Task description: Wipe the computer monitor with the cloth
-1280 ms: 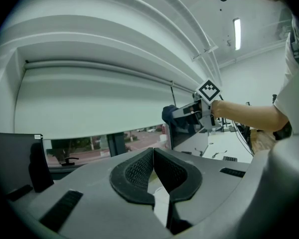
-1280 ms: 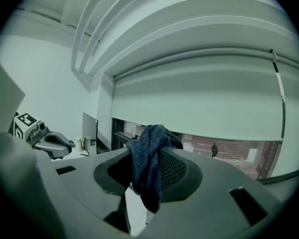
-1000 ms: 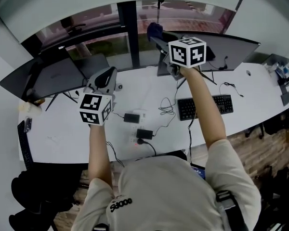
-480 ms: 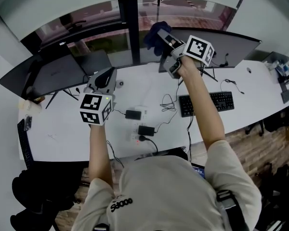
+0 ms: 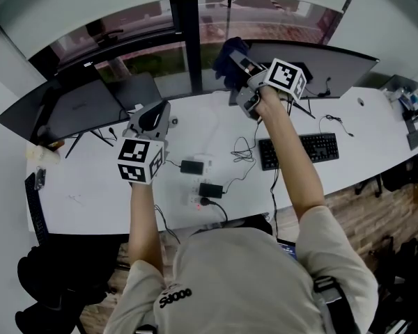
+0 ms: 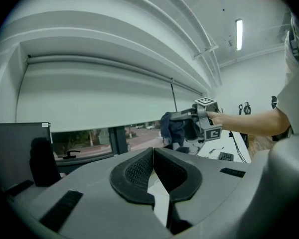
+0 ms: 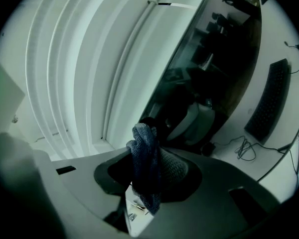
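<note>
Landmark: the wide dark computer monitor (image 5: 338, 65) standing on the long white desk (image 5: 90, 193) is taken as the reference for every place below.

Cloth: a dark blue knitted cloth (image 5: 226, 53) is held up at the monitor's left end, near its top edge. Whether the screen is touched cannot be told. In the right gripper view the cloth (image 7: 145, 153) is seen bunched and hanging out past the pads, with the dark screen (image 7: 219, 59) just beyond it.

Right gripper: the right gripper (image 5: 237, 58) is raised to the monitor's left end, and its marker cube is seen in front of the screen. Its jaws are clamped on the cloth, as is shown in its own view (image 7: 147, 171).

Left gripper: the left gripper (image 5: 153, 114) is held over the desk well to the left of the monitor. Its jaws are pressed together at the tips with nothing between them (image 6: 153, 156). From its camera the blue cloth (image 6: 173, 129) is seen off to the right.

Second screen: another dark flat monitor (image 5: 63, 110) stands on the desk far to the left of the landmark.

Keyboard: a black keyboard (image 5: 306, 148) lies on the desk in front of the monitor, below its left half.

Cables: a black power adaptor (image 5: 209, 191) with loose cables lies on the desk in front and to the left of the monitor.
</note>
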`<state>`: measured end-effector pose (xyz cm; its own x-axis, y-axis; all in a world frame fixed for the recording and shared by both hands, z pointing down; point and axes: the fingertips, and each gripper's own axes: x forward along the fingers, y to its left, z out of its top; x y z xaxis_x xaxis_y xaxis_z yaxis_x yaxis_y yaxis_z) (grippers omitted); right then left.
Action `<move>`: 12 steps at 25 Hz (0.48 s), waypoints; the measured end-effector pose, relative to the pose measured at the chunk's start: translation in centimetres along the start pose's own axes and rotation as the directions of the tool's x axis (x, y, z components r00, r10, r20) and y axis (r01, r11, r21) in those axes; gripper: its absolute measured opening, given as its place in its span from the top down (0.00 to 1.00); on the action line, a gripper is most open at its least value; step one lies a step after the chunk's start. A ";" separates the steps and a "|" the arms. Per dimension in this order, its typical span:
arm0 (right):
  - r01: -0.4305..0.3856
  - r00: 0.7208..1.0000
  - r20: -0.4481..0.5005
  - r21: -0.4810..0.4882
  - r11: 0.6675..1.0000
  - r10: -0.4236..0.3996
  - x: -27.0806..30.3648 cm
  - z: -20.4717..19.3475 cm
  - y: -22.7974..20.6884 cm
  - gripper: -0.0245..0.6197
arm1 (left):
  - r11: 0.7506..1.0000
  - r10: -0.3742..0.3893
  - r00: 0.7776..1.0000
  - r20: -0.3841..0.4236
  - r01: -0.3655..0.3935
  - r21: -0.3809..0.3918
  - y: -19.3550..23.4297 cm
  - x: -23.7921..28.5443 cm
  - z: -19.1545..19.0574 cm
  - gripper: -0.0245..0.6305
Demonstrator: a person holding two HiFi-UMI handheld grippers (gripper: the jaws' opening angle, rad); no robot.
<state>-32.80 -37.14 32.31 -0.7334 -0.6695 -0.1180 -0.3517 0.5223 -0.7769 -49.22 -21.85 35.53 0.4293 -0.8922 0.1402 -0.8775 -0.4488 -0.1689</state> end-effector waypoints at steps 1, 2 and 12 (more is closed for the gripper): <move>0.007 1.000 -0.006 0.006 1.000 -0.007 0.0 -0.3 -0.4 0.79 | 1.000 0.000 1.000 -0.001 0.000 0.000 0.0 0.1 0.0 0.93; 0.013 1.000 -0.012 0.012 1.000 -0.013 0.0 -0.5 -0.8 0.80 | 1.000 0.000 1.000 -0.002 0.000 0.000 0.0 0.3 -0.1 0.93; 0.046 0.998 -0.037 0.067 0.997 -0.043 -0.5 -2.9 -4.4 0.79 | 1.000 -0.023 1.000 -0.022 0.023 0.000 0.1 2.4 -1.0 0.93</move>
<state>-32.57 -37.60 37.56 -0.7384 -0.6715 -0.0613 -0.3450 0.4543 -0.8213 -48.51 -24.02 36.79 0.4446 -0.8804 0.1651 -0.8675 -0.4691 -0.1653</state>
